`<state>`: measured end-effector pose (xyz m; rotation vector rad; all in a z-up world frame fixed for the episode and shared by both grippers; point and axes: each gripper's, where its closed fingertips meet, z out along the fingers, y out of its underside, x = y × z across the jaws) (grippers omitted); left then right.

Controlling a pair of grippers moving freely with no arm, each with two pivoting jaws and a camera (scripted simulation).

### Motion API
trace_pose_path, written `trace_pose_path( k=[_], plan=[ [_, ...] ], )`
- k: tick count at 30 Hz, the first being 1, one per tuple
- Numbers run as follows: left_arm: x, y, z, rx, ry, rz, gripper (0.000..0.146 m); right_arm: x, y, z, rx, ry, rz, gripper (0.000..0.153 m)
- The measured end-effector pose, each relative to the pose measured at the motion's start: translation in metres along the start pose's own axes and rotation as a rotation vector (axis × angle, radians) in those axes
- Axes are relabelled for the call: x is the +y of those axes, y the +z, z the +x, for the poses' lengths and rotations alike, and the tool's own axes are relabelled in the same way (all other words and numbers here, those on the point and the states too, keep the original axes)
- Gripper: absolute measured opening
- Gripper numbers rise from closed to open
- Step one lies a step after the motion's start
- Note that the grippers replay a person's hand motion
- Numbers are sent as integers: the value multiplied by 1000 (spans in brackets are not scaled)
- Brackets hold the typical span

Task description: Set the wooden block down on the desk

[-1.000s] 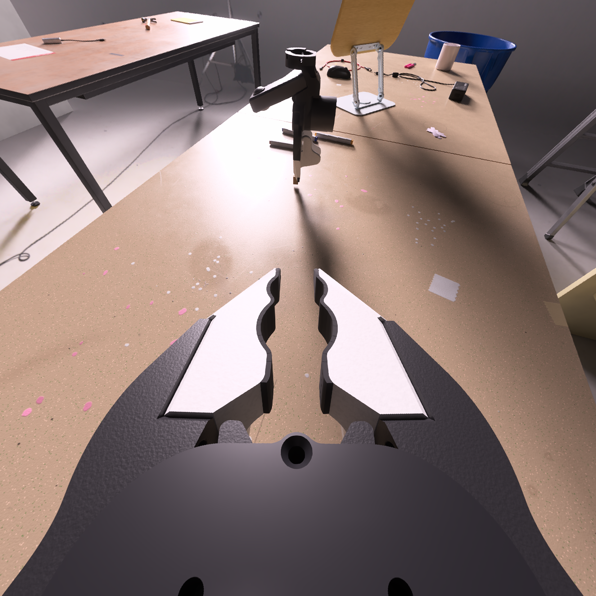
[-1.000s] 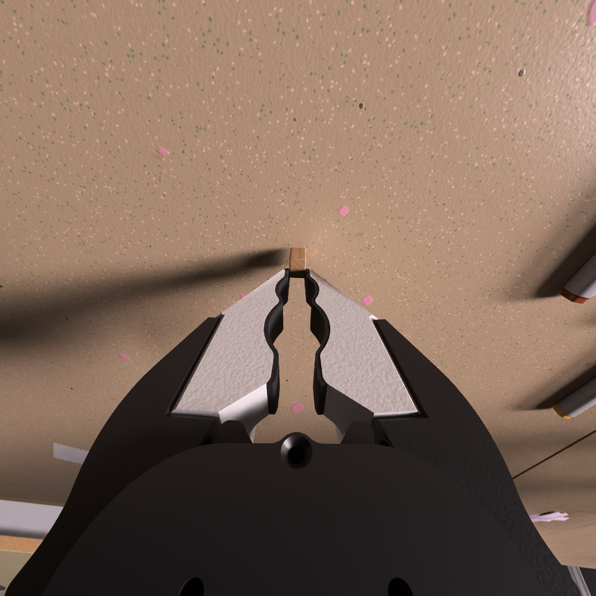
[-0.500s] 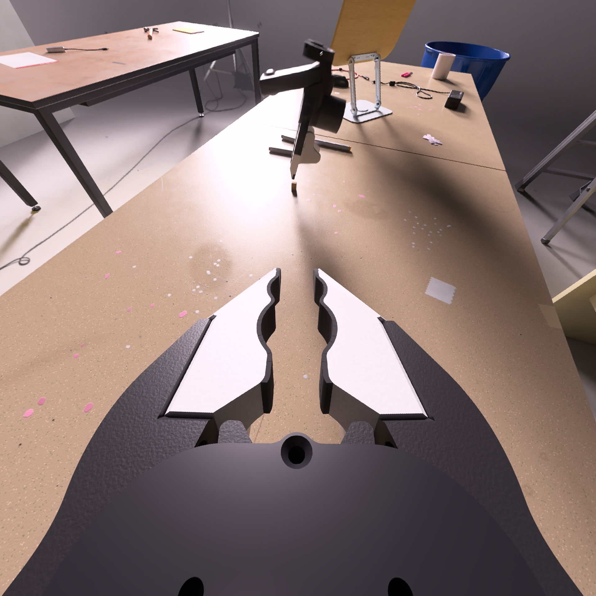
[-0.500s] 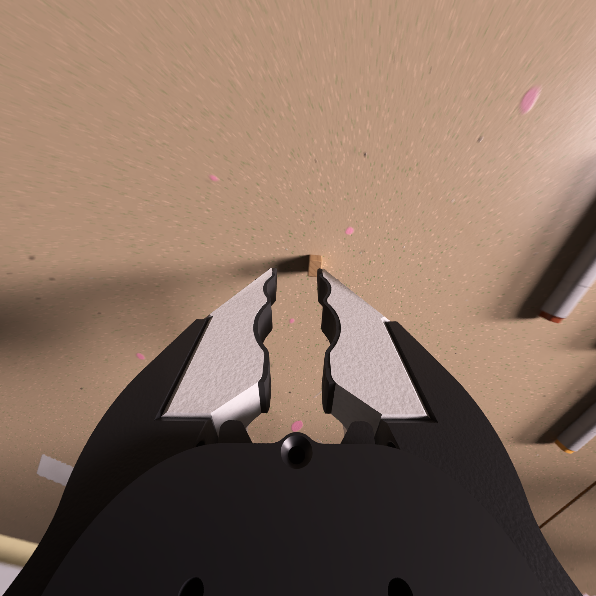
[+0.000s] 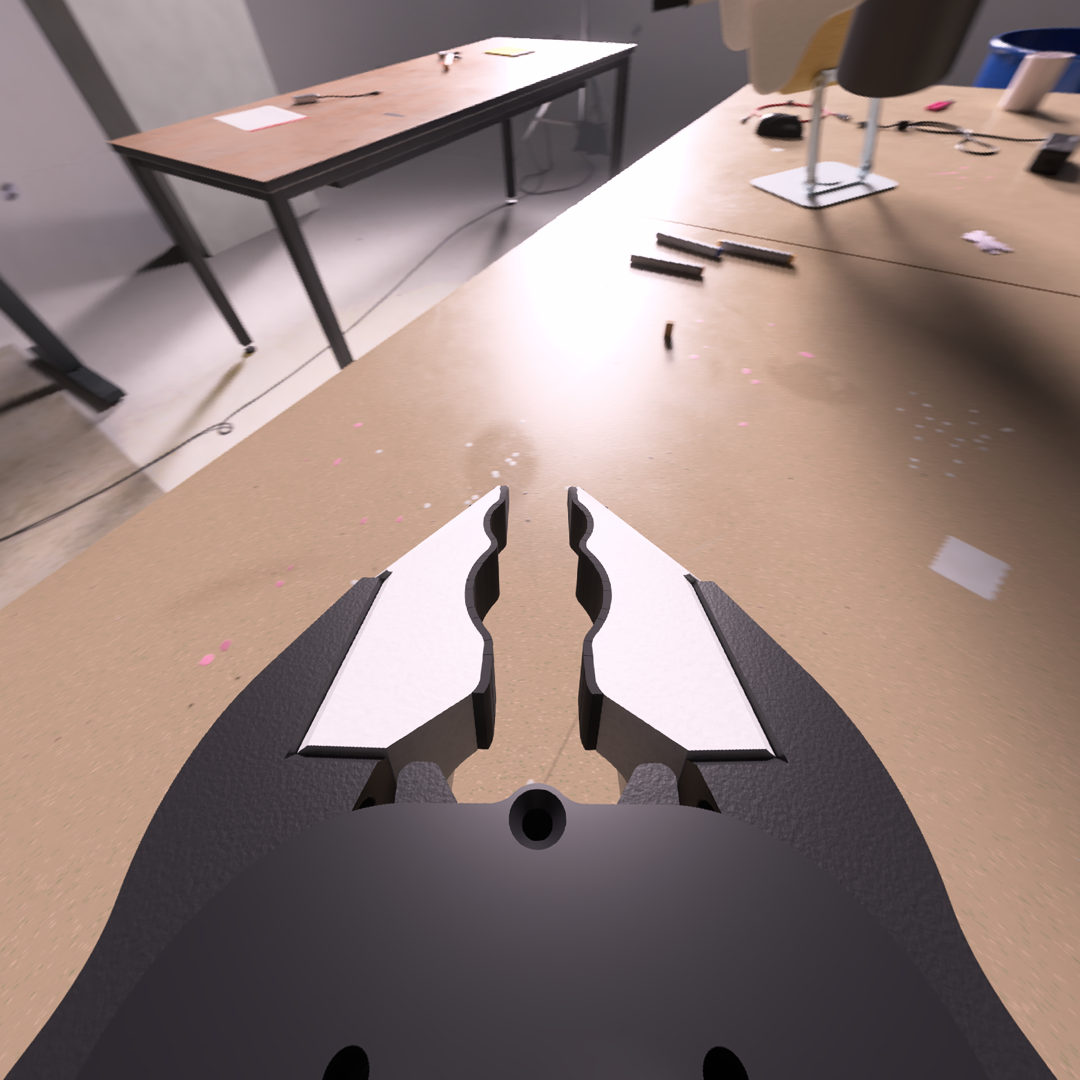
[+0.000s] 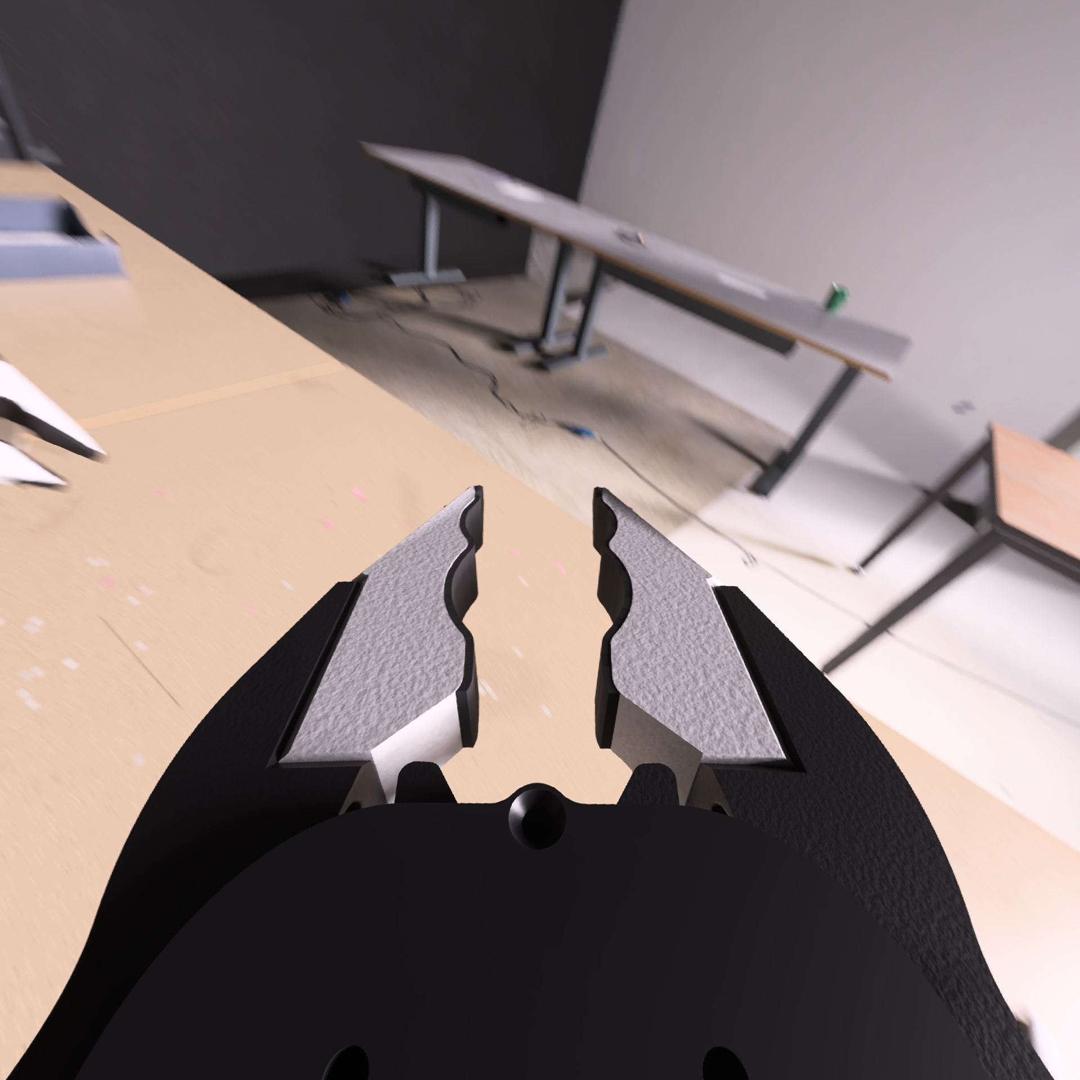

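The small wooden block stands on the tan desk, well ahead of my left gripper and free of both grippers. My left gripper is open and empty, low over the desk. My right gripper is open and empty, raised and turned towards the desk's edge and the room. The block does not show in the right wrist view. The right gripper's dark body shows blurred at the top of the left wrist view, above and beyond the block. The left gripper's white fingers show at the left edge of the right wrist view.
Three markers lie beyond the block. Farther back are a metal stand's base plate, cables, a white cup and a blue bin. A white patch lies to the right. Other tables stand across the floor.
My right gripper opened and let go of the block, which now stands on the desk. It then rose and swung away from it. My left gripper stayed open and shifted slightly.
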<state>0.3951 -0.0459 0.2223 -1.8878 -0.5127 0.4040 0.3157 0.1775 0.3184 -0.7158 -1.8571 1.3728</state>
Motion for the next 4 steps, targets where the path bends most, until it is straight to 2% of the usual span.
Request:
trace_pose_path(
  k=[4],
  plan=[
    [6, 3, -26, -133, 8, 5, 20, -32, 32, -74, -138, 44, 163, 50]
  ],
)
